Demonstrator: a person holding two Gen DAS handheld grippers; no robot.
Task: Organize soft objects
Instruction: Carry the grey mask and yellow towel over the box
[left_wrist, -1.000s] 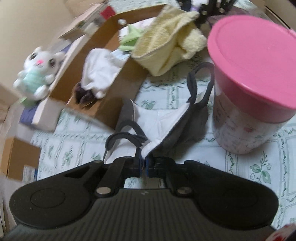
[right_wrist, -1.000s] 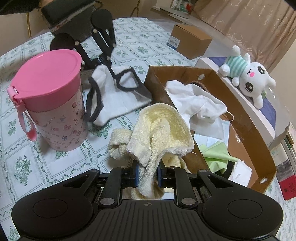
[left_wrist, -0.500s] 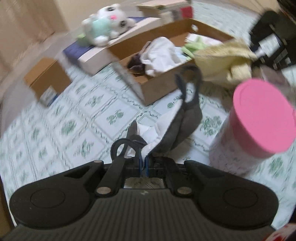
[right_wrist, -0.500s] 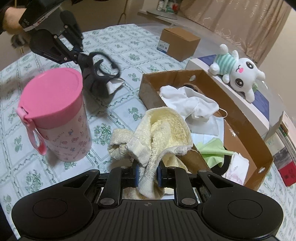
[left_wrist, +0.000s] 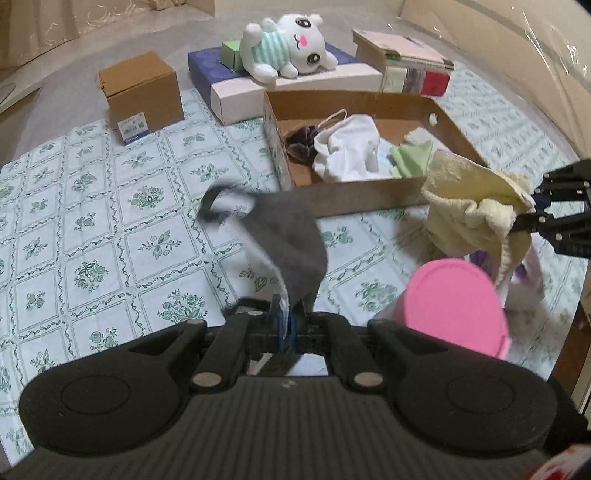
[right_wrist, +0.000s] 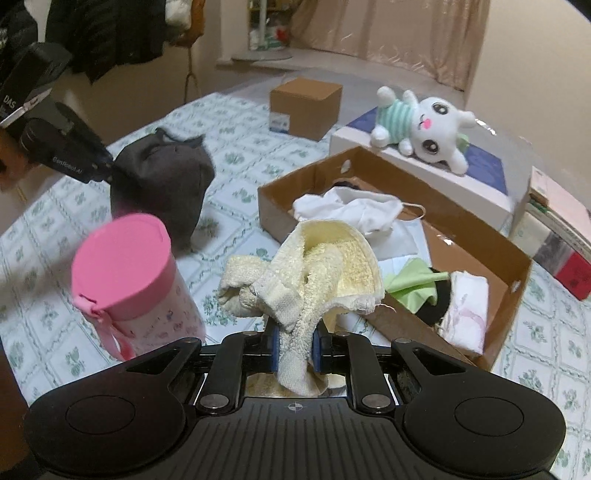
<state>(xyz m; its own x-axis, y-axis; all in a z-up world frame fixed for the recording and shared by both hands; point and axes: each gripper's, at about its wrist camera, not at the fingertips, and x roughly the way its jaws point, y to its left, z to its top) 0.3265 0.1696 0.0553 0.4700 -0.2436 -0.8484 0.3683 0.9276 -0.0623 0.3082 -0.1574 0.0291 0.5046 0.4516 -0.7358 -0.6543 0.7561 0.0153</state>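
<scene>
Holding two cloths off the table: my left gripper (left_wrist: 283, 326) is pinched tight on the grey mask (left_wrist: 291, 243), which hangs left of the box (left_wrist: 354, 201). My right gripper (right_wrist: 294, 350), nearly closed, clamps the yellow towel (right_wrist: 314, 273) at the box's near wall, beside the pink cup (right_wrist: 125, 273).

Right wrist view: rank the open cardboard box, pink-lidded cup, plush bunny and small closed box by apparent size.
1. Open cardboard box
2. Pink-lidded cup, enlarged by nearness
3/4. Plush bunny and small closed box: too alike
</scene>
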